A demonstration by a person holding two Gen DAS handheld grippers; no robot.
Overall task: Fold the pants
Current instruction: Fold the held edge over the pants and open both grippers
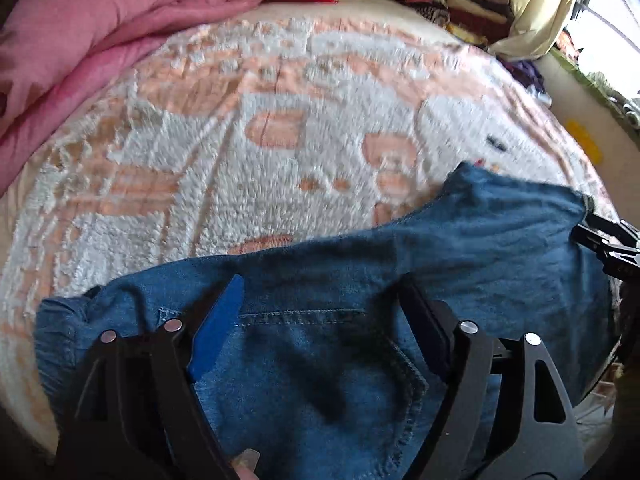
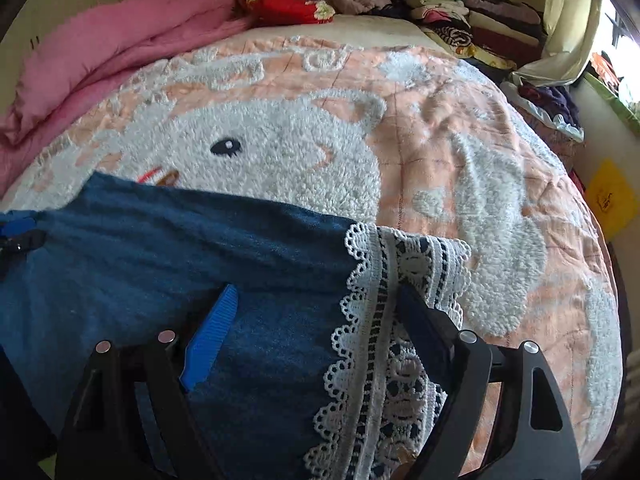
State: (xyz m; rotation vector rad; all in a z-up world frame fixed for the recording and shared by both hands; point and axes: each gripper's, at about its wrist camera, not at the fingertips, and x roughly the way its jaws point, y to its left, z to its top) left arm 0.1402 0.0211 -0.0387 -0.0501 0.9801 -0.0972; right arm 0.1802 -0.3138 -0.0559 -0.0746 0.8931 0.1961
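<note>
- Bedroom here: I'm over a bed (image 2: 460, 128) spread with a peach-and-white fleecy blanket showing a cartoon animal face, a pink duvet (image 1: 80, 40) bunched along the far left, and stacks of folded clothes (image 2: 480, 12) at the head end by the window.
- The pants (image 1: 360, 264), blue denim, lie across the near edge of the bed, right under both cameras, long axis running left to right.
- My left gripper (image 1: 320, 320) sits over the pocket end; I can see pocket stitching between the jaws, which stand wide and hold nothing.
- My right gripper (image 2: 316, 308) is at the other end, over the white lace hem (image 2: 384, 320), jaws also spread wide, one finger over denim, the other over lace.
- Whether either set of fingertips is actually pressing into cloth I can't tell; they look close above it.
- In the left view the right gripper shows at the far right edge, beside the cloth's end.
- So each end of the pants sits directly ahead of its own jaws, neither hand nearer than the other.
- My read: I'll need to pinch both ends, then carry the lace end along that long axis toward the pocket end.
- The left view is smeared with motion blur, so I'd steady up first.
</note>
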